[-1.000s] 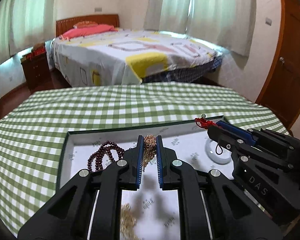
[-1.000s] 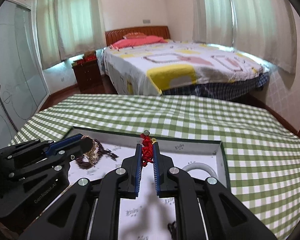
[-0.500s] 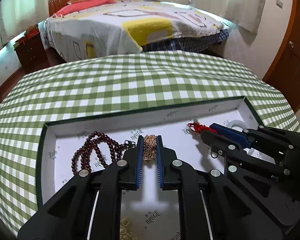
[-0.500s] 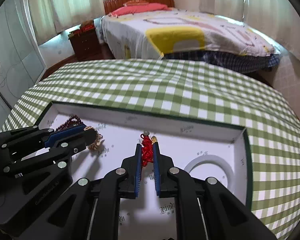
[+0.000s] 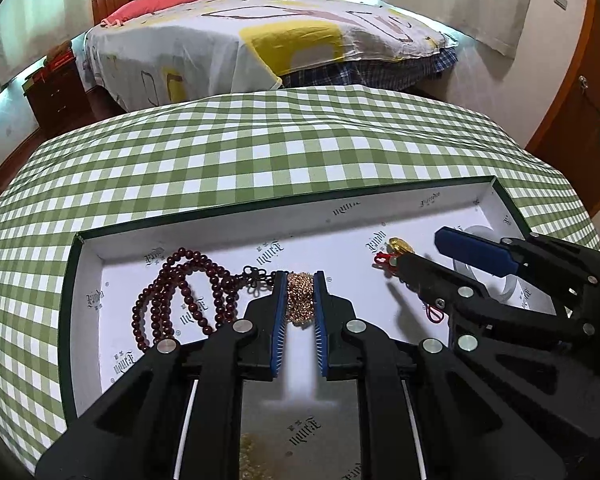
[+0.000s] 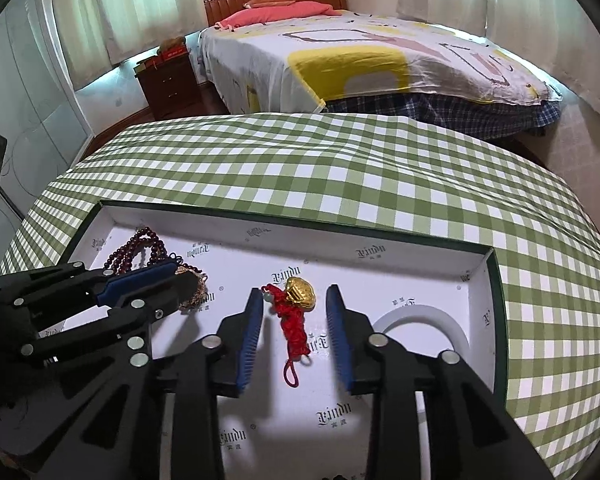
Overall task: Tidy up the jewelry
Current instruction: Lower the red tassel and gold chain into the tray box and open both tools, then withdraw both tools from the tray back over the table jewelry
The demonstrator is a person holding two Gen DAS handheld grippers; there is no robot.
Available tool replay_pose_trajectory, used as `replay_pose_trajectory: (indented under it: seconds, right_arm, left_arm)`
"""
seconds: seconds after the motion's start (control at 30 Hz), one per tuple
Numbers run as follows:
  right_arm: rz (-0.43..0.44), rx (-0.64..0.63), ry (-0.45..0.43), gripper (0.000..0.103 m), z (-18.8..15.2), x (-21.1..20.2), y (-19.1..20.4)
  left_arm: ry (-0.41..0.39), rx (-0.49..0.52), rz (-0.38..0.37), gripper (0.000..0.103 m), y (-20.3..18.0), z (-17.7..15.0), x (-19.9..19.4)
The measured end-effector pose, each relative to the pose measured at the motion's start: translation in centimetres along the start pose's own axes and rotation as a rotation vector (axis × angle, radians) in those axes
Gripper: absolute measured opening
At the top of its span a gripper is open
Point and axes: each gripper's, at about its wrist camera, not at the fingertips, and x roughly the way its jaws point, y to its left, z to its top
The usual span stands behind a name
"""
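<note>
The red cord with the gold charm (image 6: 296, 312) lies flat on the white floor of the box (image 6: 476, 256), between the fingers of the right gripper (image 6: 295, 312). These jaws are opening and no pad touches the cord, so I judge it is being laid there as its place. Just outside the right finger lies a white ring (image 6: 420, 316). The left gripper (image 5: 300, 300) holds its fingers nearly closed on the gold chain (image 5: 299, 298), low over the box floor, probably to set it down as well. Just outside its left finger, the dark red beads (image 5: 180, 296) rest in a loose pile. Under the box is the green checked cloth (image 5: 260, 152).
</note>
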Motion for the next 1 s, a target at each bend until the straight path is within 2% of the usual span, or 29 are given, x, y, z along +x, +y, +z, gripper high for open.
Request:
replay_pose_trajectory:
  seconds: [0.1,0.3,0.37,0.57,0.73,0.83,1.0]
  right_arm:
    - [-0.012,0.003,-0.014,0.041,0.0,-0.3,-0.1]
    - [-0.028,0.013,-0.033,0.049,-0.1,-0.9,-0.6]
    - [-0.042,0.009,-0.042,0.053,-0.2,-1.1,-0.6]
    - [-0.074,0.004,-0.092,0.06,-0.5,-2.4,-0.4]
    - [-0.089,0.008,-0.149,0.065,-1.4,-4.4,0.1]
    - [-0.099,0.01,-0.189,0.065,-2.3,-6.0,0.7]
    - [-0.105,0.008,-0.244,0.066,-4.3,-8.6,2.0]
  left_arm:
    - [-0.009,-0.012,0.005,0.02,0.3,0.1,-0.2]
    - [-0.042,-0.037,0.025,0.044,1.2,0.1,-1.1]
    - [-0.065,-0.038,0.036,0.048,1.2,0.1,-1.6]
    - [-0.149,-0.025,0.079,0.054,1.2,-0.6,-3.7]
    - [-0.23,-0.033,0.077,0.058,1.2,-1.8,-6.5]
    - [-0.282,-0.025,0.084,0.063,1.1,-2.9,-8.6]
    - [-0.339,-0.038,0.087,0.064,1.4,-4.9,-11.7]
